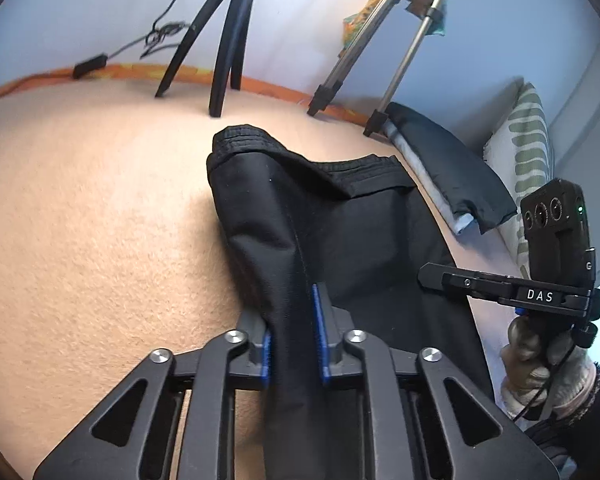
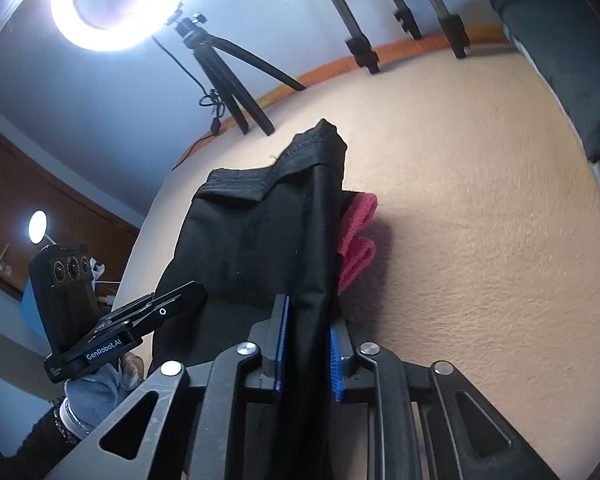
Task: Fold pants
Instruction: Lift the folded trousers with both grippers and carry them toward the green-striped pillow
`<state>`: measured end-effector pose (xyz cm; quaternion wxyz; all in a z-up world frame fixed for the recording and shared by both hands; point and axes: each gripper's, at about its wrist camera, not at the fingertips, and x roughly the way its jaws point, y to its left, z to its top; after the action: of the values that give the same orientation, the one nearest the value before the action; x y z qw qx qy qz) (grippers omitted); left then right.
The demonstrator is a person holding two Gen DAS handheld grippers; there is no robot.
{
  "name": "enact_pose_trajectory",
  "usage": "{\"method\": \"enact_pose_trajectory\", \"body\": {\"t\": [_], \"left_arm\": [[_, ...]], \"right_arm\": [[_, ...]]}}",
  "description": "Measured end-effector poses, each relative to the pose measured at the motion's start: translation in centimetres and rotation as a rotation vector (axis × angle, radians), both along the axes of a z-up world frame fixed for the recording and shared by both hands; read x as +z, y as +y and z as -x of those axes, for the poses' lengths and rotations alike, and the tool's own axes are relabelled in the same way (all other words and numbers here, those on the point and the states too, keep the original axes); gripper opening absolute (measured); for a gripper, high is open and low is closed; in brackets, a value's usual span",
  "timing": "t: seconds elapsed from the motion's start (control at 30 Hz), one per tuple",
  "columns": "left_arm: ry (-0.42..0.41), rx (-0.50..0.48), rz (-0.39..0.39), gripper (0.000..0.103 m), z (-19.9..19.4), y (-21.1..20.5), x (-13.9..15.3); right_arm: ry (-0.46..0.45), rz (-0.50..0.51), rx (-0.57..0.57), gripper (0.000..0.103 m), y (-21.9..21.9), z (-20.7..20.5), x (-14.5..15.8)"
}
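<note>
Two grippers, each closed on black cloth: left gripper (image 1: 294,332) pinches one fold of the pants (image 1: 340,216) between blue pads; right gripper (image 2: 306,344) pinches another fold likewise. One pair of black pants, waistband farthest from both cameras, lying on one peach blanket (image 1: 80,220). One pink cloth (image 2: 358,236), partly under the pants' edge. Two tripods: one black tripod (image 1: 224,40), one silver tripod (image 1: 404,40). One ring light (image 2: 112,4), lit. One folded dark garment (image 1: 448,160) at the blanket's edge.
</note>
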<state>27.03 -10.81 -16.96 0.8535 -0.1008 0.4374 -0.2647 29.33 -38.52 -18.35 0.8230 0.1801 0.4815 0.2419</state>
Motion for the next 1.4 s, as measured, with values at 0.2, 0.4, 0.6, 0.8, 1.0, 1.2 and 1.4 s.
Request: {"method": "enact_pose_trajectory", "body": {"t": [0.2,0.4,0.6,0.8,1.0,1.2,1.4], "left_arm": [[-0.074,-0.022,-0.014,0.009,1.0,-0.7,2.2],[-0.122,-0.033,0.005,0.008,1.6,-1.3,4.3],[-0.196,-0.088,-0.008,0.008,1.8,-3.7,7.1],[-0.254,-0.155,-0.008,0.008,1.4,-7.6,9.6],[-0.295,-0.227,0.000,0.008,0.5,-12.7,11.1],[-0.318,-0.290,0.012,0.008,-0.9,-18.8,11.6],[-0.339,-0.326,0.009,0.008,-2.4,-24.6,11.6]], "right_arm": [[-0.056,0.020,0.009,0.011,0.6,1.3,2.4],[-0.117,0.016,-0.010,0.011,-0.1,2.7,4.9],[-0.190,0.033,-0.050,0.011,-1.9,4.3,7.6],[-0.239,0.028,-0.110,0.011,-5.7,5.4,10.0],[-0.279,0.070,-0.171,0.011,-10.2,6.2,12.8],[-0.292,0.122,-0.240,0.011,-15.7,6.0,14.9],[-0.292,0.169,-0.299,0.011,-21.0,4.6,16.4]]}}
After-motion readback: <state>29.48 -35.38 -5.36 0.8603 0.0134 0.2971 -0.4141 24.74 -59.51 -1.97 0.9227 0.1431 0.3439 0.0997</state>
